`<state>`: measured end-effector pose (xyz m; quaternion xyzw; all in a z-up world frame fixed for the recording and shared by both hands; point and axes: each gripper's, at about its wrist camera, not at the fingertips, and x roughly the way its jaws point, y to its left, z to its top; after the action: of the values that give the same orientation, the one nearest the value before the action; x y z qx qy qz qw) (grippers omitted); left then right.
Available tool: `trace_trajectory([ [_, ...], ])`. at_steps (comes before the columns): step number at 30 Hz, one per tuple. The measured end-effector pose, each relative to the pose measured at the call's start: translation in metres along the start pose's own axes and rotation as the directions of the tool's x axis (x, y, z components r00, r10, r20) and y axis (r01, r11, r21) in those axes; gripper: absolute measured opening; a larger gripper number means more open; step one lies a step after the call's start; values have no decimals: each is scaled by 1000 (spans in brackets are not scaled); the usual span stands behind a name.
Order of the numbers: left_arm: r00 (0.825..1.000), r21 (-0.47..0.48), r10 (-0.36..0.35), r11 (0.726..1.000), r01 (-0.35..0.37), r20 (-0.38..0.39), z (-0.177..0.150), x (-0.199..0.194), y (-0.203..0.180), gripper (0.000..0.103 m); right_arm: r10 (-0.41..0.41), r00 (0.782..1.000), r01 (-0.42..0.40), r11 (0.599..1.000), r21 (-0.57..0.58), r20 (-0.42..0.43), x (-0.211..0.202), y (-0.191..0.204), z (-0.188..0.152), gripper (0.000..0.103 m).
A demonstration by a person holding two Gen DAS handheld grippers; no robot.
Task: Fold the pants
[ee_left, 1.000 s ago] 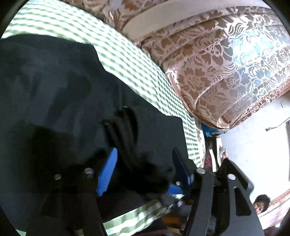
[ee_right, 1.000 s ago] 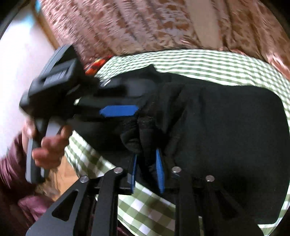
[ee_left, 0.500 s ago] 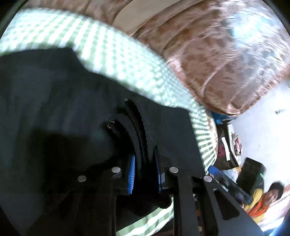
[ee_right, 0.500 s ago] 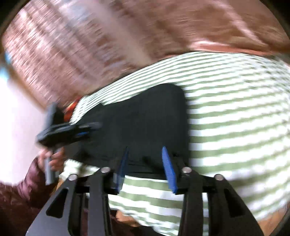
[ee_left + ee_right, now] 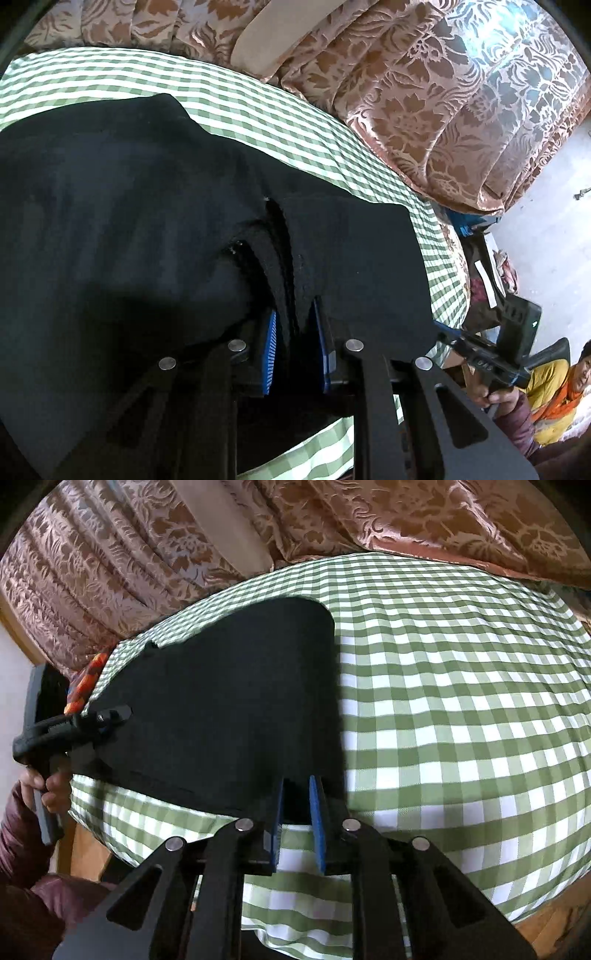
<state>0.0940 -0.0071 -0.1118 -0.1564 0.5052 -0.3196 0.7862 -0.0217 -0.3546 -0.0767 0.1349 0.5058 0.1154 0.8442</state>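
While two grippers clamp, one pants, one tablecloth

The pants are plain black on a cloth checked in green and white. Behind hangs a curtain in brown and beige floral brocade. Both grippers are black with blue pads.

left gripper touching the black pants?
Touching. The left wrist view shows the left gripper closed on a bunched fold of the black pants, fabric pressed against both blue pads.
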Motion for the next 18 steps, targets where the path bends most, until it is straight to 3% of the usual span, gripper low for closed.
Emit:
trace_trajectory([
  [3,1000,8,28,1000,-28,-3,-5,1,1,18,10,1000,-11,1000,6,9,-5,-1,1,13],
  [6,999,-40,-32,999,32,13,-7,-8,7,21,-7,1000,8,1000,-13,22,-14,0,7,19],
  [8,996,-89,-83,992,86,35,-4,-15,14,50,11,999,-11,1000,-10,54,-24,4,13,21],
  [9,993,-117,-110,987,115,51,-1,-18,19,52,27,997,-26,1000,-14,72,-27,7,20,22],
  [13,988,-178,-134,973,146,80,15,-15,28,52,69,994,-65,997,-49,90,-14,27,46,30],
  [16,988,-225,-150,962,155,41,28,1,30,52,50,993,-43,997,-68,103,5,39,68,42],
  [18,988,-251,-156,955,156,17,35,14,30,52,52,992,-47,998,-44,114,18,38,85,42],
])
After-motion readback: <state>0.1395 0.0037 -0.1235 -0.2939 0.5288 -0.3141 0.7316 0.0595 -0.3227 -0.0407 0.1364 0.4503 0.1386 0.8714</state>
